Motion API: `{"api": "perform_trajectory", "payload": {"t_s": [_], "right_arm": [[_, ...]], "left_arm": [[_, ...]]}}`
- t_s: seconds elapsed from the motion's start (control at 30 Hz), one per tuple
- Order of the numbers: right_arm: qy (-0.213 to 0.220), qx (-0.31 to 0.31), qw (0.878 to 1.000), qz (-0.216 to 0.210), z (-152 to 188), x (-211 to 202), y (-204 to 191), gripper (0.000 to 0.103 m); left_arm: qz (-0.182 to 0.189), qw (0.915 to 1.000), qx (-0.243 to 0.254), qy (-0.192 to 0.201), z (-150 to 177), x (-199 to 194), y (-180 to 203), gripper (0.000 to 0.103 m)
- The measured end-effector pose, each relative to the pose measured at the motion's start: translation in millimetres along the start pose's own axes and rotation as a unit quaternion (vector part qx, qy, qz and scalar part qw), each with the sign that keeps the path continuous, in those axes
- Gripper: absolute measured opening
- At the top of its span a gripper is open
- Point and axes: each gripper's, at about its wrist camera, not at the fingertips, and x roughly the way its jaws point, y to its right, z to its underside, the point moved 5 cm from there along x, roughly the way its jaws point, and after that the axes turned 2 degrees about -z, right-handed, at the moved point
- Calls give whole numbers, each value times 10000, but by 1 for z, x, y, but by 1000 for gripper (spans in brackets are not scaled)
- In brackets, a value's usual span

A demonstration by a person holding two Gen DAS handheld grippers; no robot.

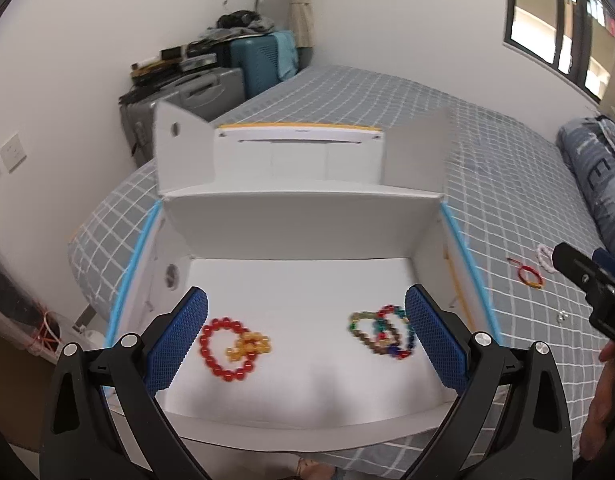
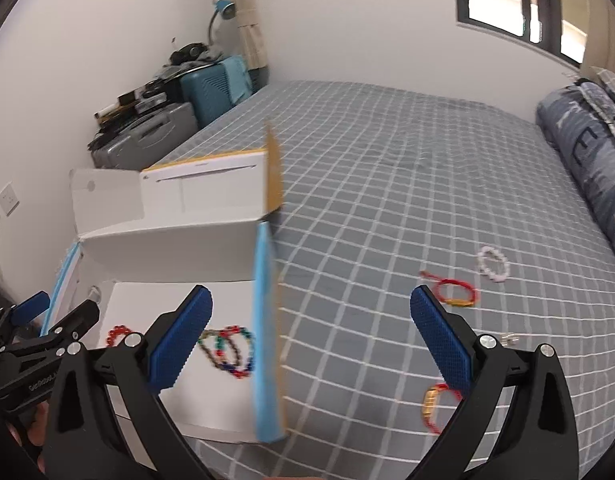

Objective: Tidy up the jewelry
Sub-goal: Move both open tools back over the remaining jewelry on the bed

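With both jaws spread and empty, I hold the left hand-held gripper [image 1: 305, 332] over the white box [image 1: 299, 280] containing beaded bracelets [image 1: 227, 348]. My right hand-held gripper [image 2: 311, 340] should descend squarely over the red cord bracelet [image 2: 457, 294] on the bed [image 2: 387, 168], beside the white bead bracelet [image 2: 494, 264].

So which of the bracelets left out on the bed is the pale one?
The white beaded bracelet, farthest out on the checked bedspread; the red cord bracelet beside it and the red-and-gold one nearer the camera are coloured.
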Motion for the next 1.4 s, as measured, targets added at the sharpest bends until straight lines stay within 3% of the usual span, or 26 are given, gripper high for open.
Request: {"api": "perform_trajectory", "payload": {"t_s": [0.27, 0.6, 1.03, 1.4], "right_arm": [[106, 240, 9988, 422, -2, -25, 68, 95], [26, 477, 9940, 988, 6, -33, 156, 95], [-729, 849, 9863, 1212, 50, 30, 241, 92], [-1208, 1064, 9799, 1174, 82, 71, 266, 86]], "left_arm": [[520, 9977, 445, 2, 1, -18, 76, 97], [833, 9913, 1016, 37, 2, -26, 173, 97], [1080, 9825, 1439, -475, 49, 24, 259, 97], [1210, 9715, 1773, -1008, 96, 79, 295, 97]]}}
